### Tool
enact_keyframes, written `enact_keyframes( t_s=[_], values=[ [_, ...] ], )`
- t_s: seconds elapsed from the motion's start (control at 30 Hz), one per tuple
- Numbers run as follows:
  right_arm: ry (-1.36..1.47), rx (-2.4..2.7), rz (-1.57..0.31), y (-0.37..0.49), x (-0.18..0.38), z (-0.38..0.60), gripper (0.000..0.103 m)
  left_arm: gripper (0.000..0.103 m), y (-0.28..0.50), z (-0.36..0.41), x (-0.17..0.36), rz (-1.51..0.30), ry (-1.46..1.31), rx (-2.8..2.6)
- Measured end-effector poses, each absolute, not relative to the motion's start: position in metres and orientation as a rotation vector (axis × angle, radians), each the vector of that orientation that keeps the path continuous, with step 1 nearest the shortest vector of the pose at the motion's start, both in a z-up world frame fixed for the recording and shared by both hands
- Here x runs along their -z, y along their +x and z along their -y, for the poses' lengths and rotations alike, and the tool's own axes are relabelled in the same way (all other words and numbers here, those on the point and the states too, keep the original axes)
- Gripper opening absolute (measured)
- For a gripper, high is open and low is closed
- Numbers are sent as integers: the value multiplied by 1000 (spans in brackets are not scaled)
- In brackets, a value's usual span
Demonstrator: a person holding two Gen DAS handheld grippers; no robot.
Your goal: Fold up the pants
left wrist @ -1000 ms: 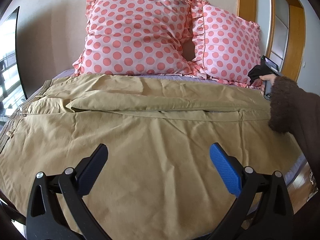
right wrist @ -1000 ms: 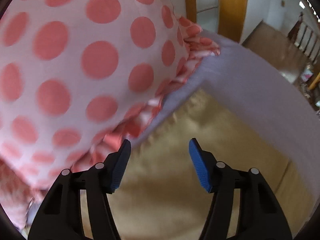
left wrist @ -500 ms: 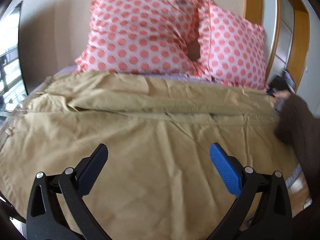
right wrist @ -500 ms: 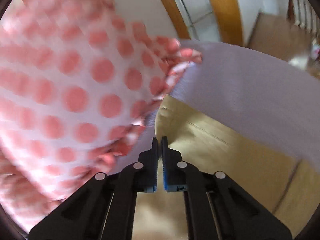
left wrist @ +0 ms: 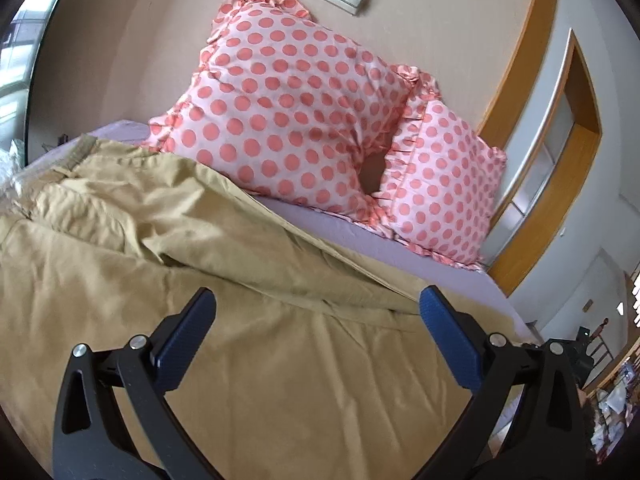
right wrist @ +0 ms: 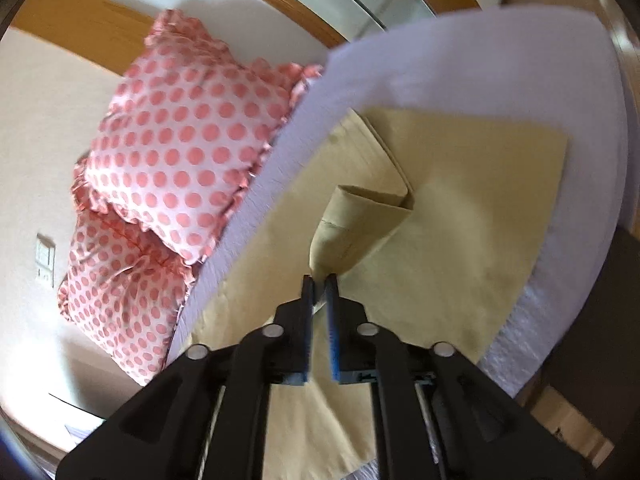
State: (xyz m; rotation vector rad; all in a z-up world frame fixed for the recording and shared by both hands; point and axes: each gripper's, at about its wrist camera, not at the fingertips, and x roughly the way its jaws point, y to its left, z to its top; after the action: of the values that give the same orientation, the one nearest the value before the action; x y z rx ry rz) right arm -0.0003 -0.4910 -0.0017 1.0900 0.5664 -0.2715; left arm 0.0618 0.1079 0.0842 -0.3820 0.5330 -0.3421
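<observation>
Pinching the far leg's hem (right wrist: 360, 220), the right gripper (right wrist: 319, 280) holds it lifted above the near leg of the pants (left wrist: 280, 380), while the left gripper (left wrist: 316, 312) hangs wide apart over that leg.

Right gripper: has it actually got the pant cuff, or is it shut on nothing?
Shut on the cuff. The right gripper pinches tan fabric, and the cuff stands lifted and curled over the flat pants.
</observation>
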Motion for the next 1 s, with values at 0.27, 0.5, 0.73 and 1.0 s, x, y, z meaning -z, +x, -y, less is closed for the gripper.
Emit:
enact_keyframes(
  t_s=[0.27,0.5,0.73,1.0],
  values=[
    [1127,260,-563,6,13,490,46,101,100,-151,-87,-640,-455,197],
    [1118,159,-353,-15,12,512,2,101,178,-182,-80,-745,-530,84],
    [1118,153,-351,-19,16,517,2,100,253,-186,-56,-889,-583,-8],
    [1101,137,-305,-20,5,518,2,8,262,-203,-42,-904,-670,6]
  ],
)
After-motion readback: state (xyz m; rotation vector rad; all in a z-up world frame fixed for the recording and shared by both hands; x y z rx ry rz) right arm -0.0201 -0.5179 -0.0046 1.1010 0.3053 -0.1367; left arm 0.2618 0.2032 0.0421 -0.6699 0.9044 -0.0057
